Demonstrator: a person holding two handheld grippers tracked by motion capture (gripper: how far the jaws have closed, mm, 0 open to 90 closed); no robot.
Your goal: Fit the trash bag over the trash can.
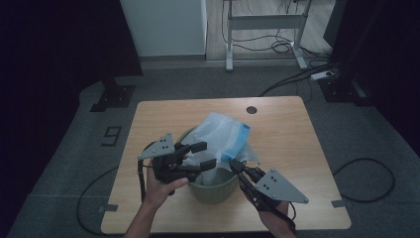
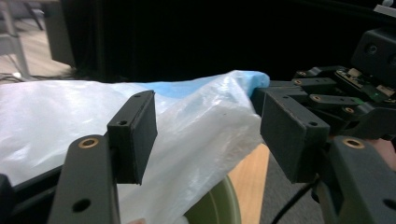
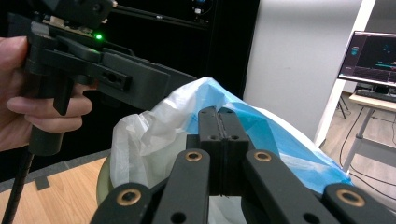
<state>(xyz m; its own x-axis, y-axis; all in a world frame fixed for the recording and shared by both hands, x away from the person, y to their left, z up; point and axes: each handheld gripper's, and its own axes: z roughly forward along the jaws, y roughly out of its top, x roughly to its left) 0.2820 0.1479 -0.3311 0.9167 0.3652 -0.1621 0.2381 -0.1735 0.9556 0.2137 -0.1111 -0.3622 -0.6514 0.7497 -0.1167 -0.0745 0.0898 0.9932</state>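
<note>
Draping over a round olive-green plastic bin (image 1: pixel 214 192) at the front middle of the pale wooden bench (image 1: pixel 287 129): a thin translucent white plastic bag with a blue panel (image 1: pixel 220 136), bunched upward above the rim and not yet spread around it.

Judging by the crinkles and the slack folds: almost weightless, limp, slick, easy to tear if yanked, with no shape of its own. Likely to slide out of a loose pinch and to collapse the moment it is let go.

Left gripper (image 1: pixel 204 154): fingers (image 2: pixel 135 135) standing well apart, film lying between and behind them, nothing pressed on.

Right gripper (image 1: pixel 233 162): fingers (image 3: pixel 223 140) closed flat together at the bag's near edge; seen from the left gripper view, a peak of film runs straight to their tips, so probably nipped there.

Best taken at the open hem, never mid-panel: a doubled fold gripped close to the edge, one hold on each side of the mouth, then pulled gently outward and down over the bin's lip. Worth steadying the bin, which looks light enough to tip.
</note>
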